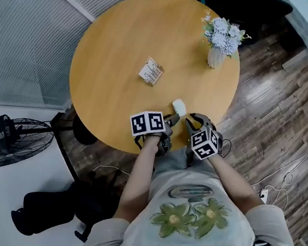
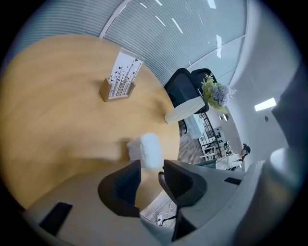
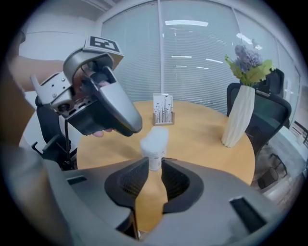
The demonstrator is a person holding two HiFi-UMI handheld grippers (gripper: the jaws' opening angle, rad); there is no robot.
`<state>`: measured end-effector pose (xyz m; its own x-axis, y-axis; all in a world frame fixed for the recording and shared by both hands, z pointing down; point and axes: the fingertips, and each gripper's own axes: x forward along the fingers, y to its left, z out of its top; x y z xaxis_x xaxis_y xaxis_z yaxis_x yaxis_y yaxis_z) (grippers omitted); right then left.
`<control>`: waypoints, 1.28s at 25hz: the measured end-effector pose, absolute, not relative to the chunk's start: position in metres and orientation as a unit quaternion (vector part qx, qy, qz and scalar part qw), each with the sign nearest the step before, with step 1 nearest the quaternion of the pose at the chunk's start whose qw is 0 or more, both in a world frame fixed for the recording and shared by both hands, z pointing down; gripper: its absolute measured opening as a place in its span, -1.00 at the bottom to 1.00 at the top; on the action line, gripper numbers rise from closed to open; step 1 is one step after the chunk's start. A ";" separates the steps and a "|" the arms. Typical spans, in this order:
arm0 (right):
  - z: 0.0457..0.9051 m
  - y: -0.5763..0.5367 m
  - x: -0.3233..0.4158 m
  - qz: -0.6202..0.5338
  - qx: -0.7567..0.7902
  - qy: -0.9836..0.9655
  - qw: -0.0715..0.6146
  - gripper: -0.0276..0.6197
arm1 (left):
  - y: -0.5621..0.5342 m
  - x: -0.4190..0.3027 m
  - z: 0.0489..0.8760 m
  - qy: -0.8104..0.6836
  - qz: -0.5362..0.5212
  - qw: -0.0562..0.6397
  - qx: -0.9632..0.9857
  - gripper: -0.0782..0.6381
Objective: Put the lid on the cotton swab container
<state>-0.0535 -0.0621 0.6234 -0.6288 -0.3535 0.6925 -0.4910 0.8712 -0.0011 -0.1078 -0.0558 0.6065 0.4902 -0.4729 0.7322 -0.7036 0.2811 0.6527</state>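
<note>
Both left fingers and right fingers closing, empty; container beside table edge

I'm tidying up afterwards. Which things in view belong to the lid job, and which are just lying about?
Job: cotton swab container.
Lying about: card stand, flower vase, floor fan, black bag.
</note>
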 end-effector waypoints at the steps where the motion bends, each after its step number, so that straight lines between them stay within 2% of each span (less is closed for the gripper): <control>1: 0.619 -0.061 -0.053 0.093 0.235 -0.899 0.357 -0.65 | -0.055 -0.110 0.604 -0.505 0.097 0.618 0.594 -0.39; 3: 0.609 -0.060 -0.053 0.085 0.236 -0.903 0.350 -0.68 | -0.052 -0.114 0.600 -0.522 0.104 0.601 0.596 -0.48; 4: 0.605 -0.060 -0.052 0.080 0.237 -0.904 0.345 -0.79 | -0.052 -0.115 0.597 -0.530 0.107 0.592 0.598 -0.55; 7: 0.591 -0.058 -0.049 0.078 0.239 -0.909 0.333 -0.81 | -0.051 -0.121 0.587 -0.558 0.113 0.562 0.600 -0.78; 11: 0.570 -0.055 -0.046 0.090 0.243 -0.915 0.310 -0.83 | -0.048 -0.127 0.572 -0.594 0.138 0.511 0.606 -0.78; 12: 0.564 -0.055 -0.045 0.090 0.244 -0.917 0.304 -0.91 | -0.048 -0.127 0.567 -0.601 0.147 0.495 0.611 -0.78; 26: 0.516 -0.036 -0.033 0.089 0.225 -0.936 0.255 -0.92 | -0.032 -0.098 0.513 -0.634 0.184 0.314 0.683 -0.78; 32: 0.501 -0.023 -0.028 0.081 0.212 -0.944 0.240 -0.92 | -0.019 -0.087 0.502 -0.640 0.192 0.261 0.697 -0.78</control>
